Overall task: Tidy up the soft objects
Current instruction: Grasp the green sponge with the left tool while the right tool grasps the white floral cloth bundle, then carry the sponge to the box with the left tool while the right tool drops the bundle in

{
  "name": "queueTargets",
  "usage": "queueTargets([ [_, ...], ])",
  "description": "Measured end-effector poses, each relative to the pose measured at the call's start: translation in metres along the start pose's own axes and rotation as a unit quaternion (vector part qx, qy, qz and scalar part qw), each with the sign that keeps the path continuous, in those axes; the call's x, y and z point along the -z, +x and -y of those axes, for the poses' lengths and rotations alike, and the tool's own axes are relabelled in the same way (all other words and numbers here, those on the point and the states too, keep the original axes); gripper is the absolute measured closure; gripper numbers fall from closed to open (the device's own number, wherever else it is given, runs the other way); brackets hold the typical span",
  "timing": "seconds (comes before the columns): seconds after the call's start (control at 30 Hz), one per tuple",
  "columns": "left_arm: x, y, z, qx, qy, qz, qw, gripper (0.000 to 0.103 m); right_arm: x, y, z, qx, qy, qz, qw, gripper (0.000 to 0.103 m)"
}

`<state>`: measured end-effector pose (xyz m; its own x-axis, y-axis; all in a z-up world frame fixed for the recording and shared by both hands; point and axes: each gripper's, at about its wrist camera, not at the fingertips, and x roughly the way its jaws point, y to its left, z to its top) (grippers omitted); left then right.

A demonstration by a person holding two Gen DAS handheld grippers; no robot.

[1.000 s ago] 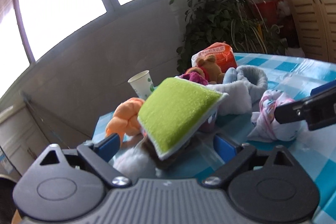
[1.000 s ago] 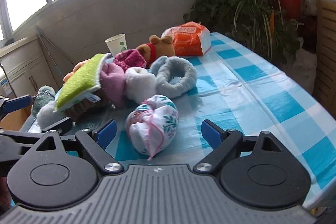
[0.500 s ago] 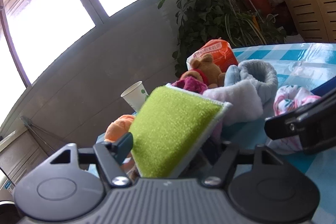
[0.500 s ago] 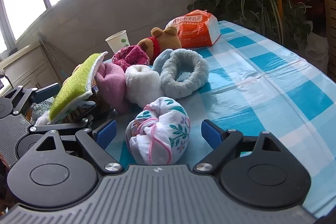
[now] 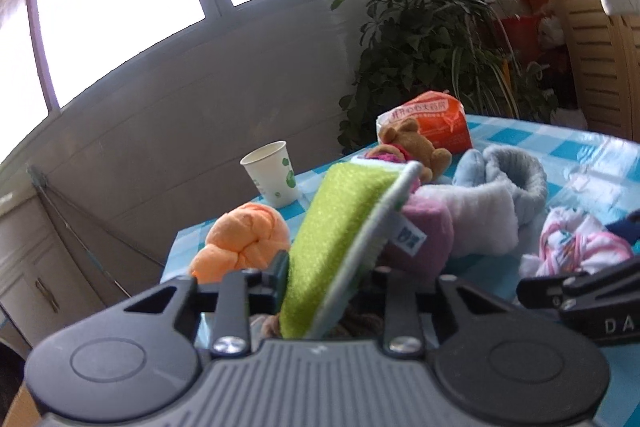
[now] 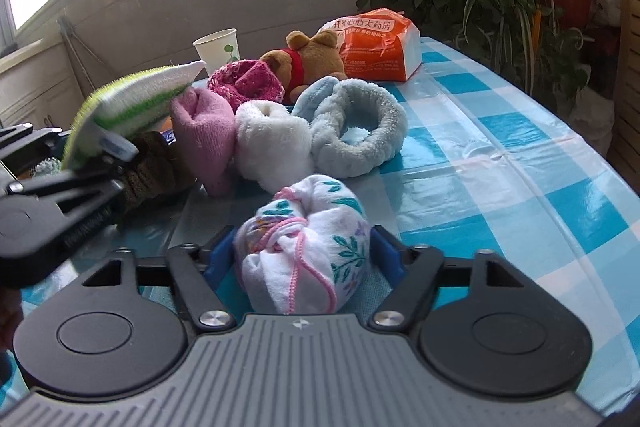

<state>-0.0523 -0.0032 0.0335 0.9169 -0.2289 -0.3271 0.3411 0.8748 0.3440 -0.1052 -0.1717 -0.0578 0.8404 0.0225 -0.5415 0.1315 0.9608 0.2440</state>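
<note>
Left wrist view showed the left gripper [image 5: 320, 279] clamping a green sponge cloth [image 5: 340, 239]. The right gripper [image 6: 302, 251] pinched a floral cloth bundle [image 6: 304, 247] on the tabletop [image 6: 500, 187].

From my left wrist view the green sponge pad [image 5: 340, 247] hides my left gripper's [image 5: 326, 277] right fingertip, and the right gripper [image 5: 592, 291] is cut off at the frame's edge.

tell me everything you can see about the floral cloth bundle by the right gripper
The floral cloth is a soft white fabric balled into a rounded bundle, printed with teal leaves and small purple flowers, its edges trimmed in pink stitching. It sits on the blue-checked tablecloth, in front of the white fluffy roll. The right gripper brackets it, a blue pad on each side, apparently touching.
</note>
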Motion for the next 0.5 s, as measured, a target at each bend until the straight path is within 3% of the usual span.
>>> queueTargets([
  [0.2,0.0,-0.003,-0.024,0.019,-0.075,-0.008,0.997,0.082,0.0,0.0,0.003,0.003,-0.009,0.006,1.0,0.021],
  [0.37,0.002,-0.009,-0.046,0.035,-0.139,-0.013,0.9896,0.082,0.003,-0.006,0.003,0.011,-0.012,0.019,1.0,0.022],
  [0.5,0.003,-0.018,-0.063,0.032,-0.165,-0.006,0.9858,0.083,0.002,-0.012,-0.002,0.02,-0.018,0.032,0.999,0.022],
])
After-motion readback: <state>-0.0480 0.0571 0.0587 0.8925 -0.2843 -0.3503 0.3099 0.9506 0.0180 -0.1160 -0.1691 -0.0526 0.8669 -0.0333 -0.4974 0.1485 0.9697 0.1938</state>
